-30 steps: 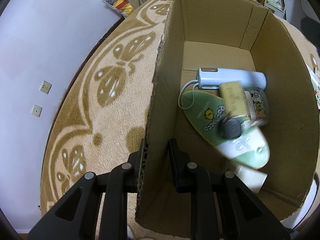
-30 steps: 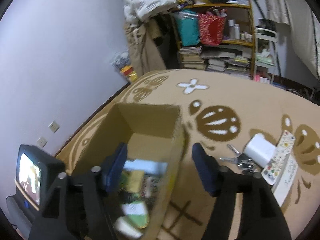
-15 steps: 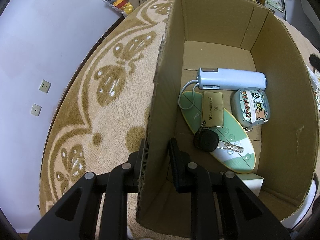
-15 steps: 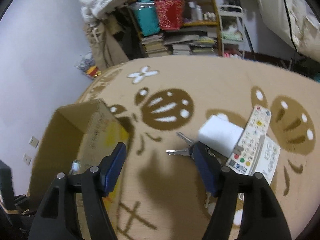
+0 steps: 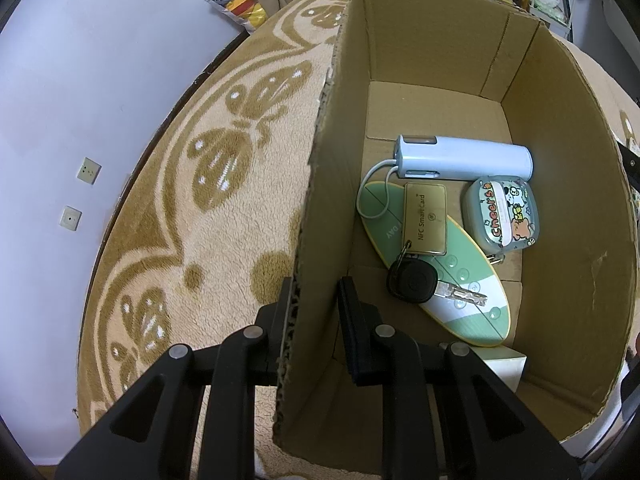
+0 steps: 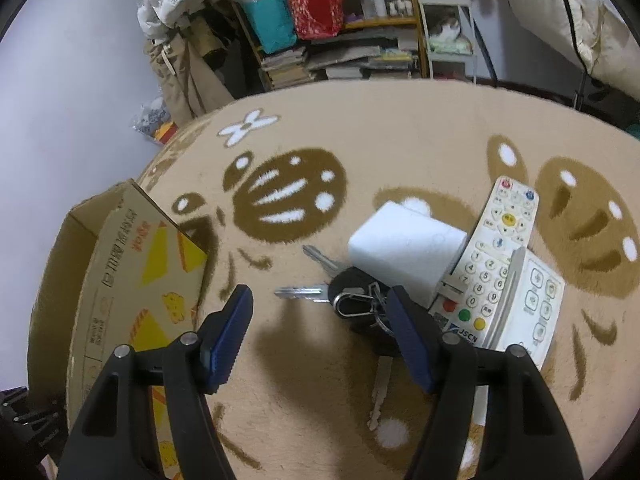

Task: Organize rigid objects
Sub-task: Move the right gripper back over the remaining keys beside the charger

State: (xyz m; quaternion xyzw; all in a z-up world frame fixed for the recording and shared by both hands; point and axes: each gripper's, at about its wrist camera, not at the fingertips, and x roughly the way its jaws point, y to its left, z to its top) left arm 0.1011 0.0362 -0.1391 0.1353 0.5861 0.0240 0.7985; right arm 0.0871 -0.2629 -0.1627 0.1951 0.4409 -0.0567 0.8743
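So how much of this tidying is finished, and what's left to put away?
Done: the cardboard box already holds a blue power bank, a cartoon case, a green oval board and a key with an NFC card. In hand: the left gripper clamps the box wall; the right gripper hovers open and empty. Left on the rug: a key bunch, a white block and two remotes.

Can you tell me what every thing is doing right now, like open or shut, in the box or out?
left gripper: shut on the box wall.
right gripper: open, empty.
cardboard box: open on top.
card with key: inside the box.
key bunch: out on the rug.
white remote: out, leaning on a white block.
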